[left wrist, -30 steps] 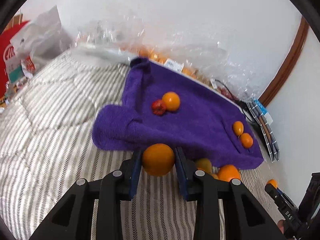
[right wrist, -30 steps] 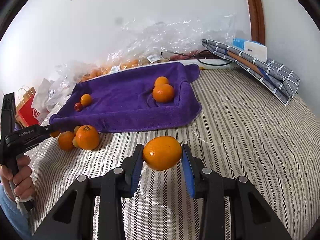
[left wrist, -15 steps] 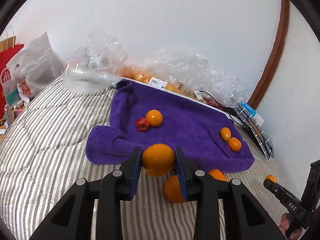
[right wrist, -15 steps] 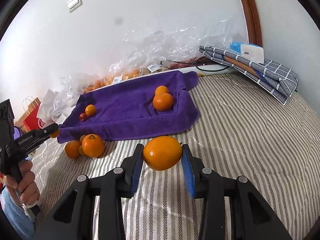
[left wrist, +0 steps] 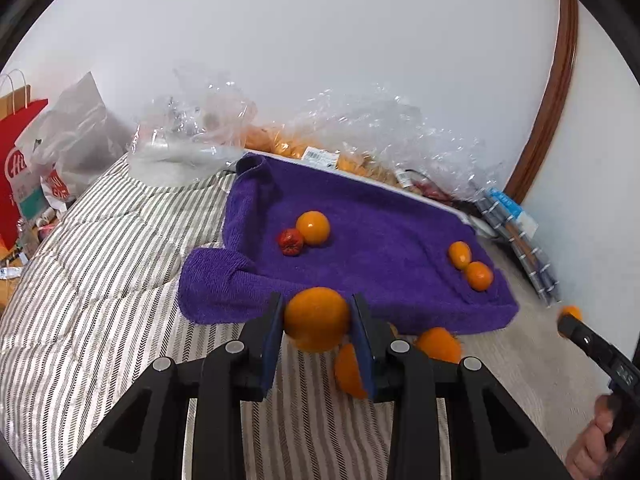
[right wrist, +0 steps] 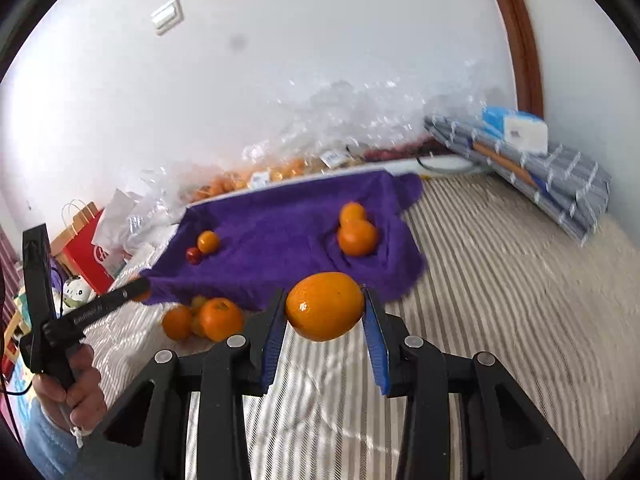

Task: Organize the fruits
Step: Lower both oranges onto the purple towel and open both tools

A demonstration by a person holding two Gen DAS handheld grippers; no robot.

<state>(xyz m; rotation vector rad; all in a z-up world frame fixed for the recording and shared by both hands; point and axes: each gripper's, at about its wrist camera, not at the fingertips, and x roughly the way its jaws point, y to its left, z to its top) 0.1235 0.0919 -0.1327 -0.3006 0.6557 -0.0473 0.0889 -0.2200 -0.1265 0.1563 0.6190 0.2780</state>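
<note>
My left gripper (left wrist: 317,322) has its fingers (left wrist: 273,332) clamped on a round orange (left wrist: 317,318), held in the air just in front of the near edge of the purple towel (left wrist: 372,240). My right gripper (right wrist: 325,312) grips a second, more oval orange (right wrist: 325,306) the same way, above the striped bed cover (right wrist: 500,300).

On the towel, toward its left end, a small orange (left wrist: 313,227) lies touching a small red fruit (left wrist: 291,241); toward the right end two more oranges (left wrist: 469,266) lie touching each other. On the bed cover against the towel's near edge sits a loose cluster of oranges (right wrist: 204,318), partly hidden behind my left fingers in the left wrist view.

Along the wall behind the towel are crumpled clear plastic bags (left wrist: 360,140) with more orange fruit inside and white barcode labels (left wrist: 319,156), too small to read. At the far left stands a red paper bag (left wrist: 16,168) with white lettering that begins "Hi"; the rest is cut off. The side of the left gripper, seen from the right wrist view, carries small white print I cannot read clearly. A folded checked cloth (right wrist: 552,184) with a blue and white box (right wrist: 516,130) on it lies by the wall at the right.
</note>
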